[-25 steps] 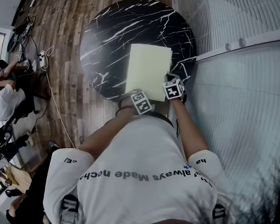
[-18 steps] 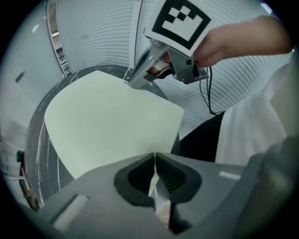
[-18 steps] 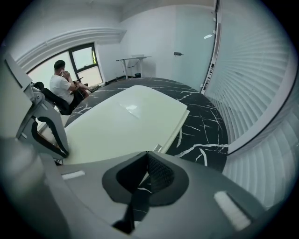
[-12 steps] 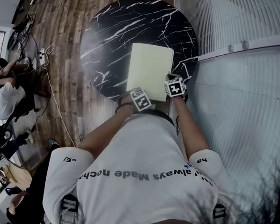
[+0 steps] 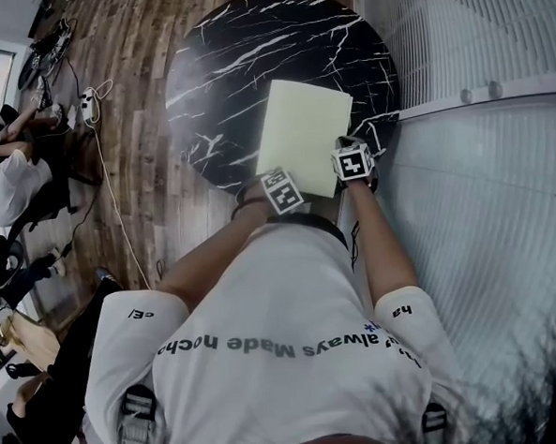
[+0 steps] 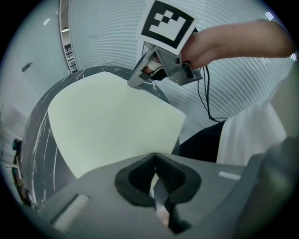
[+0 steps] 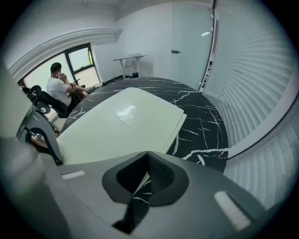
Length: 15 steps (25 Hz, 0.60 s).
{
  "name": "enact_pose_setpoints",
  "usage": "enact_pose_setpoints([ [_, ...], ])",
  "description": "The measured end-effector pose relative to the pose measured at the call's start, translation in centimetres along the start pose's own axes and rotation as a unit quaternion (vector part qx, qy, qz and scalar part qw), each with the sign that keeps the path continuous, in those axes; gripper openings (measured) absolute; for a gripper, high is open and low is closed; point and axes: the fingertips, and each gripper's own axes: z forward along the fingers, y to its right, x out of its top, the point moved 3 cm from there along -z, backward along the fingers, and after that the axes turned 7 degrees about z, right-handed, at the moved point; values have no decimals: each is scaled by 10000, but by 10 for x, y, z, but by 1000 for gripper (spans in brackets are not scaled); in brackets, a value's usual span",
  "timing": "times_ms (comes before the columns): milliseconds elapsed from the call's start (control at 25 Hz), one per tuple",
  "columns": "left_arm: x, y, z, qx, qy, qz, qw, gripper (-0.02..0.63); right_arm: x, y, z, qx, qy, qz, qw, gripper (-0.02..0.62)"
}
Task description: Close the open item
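A pale yellow-green book (image 5: 303,135) lies flat and closed on the round black marble table (image 5: 240,59). My left gripper (image 5: 271,176) is at the book's near left corner, pointing steeply down. In the left gripper view its jaws (image 6: 155,156) are shut, tips together, with the book (image 6: 112,121) just beyond them. My right gripper (image 5: 345,148) is at the near right corner. In its own view the jaws (image 7: 148,154) are shut with nothing between them, beside the book's edge (image 7: 140,116). From the left gripper view, the right gripper (image 6: 136,84) touches the far corner.
A white ribbed wall (image 5: 481,157) runs close along the table's right side. Wooden floor with a cable and power strip (image 5: 88,106) lies to the left. A person sits at a desk (image 7: 58,88) in the background. The table's far half (image 7: 187,93) is bare marble.
The view has shifted slightly. The book and both grippers keep their places relative to each other.
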Motion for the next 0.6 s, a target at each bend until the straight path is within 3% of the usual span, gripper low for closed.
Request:
enact_pose_setpoints([
  [200, -2, -2, -11, 102, 358, -369, 9986, 3, 9, 2, -19, 24, 576, 334, 9978, 2],
  [400, -2, -8, -36, 352, 795, -692, 9938, 3, 26, -6, -57, 63, 1084, 297, 9936, 2],
  [600, 12, -27, -86, 825, 1654, -1080, 9768, 3, 50, -19, -104, 149, 1660, 375, 9853, 2],
])
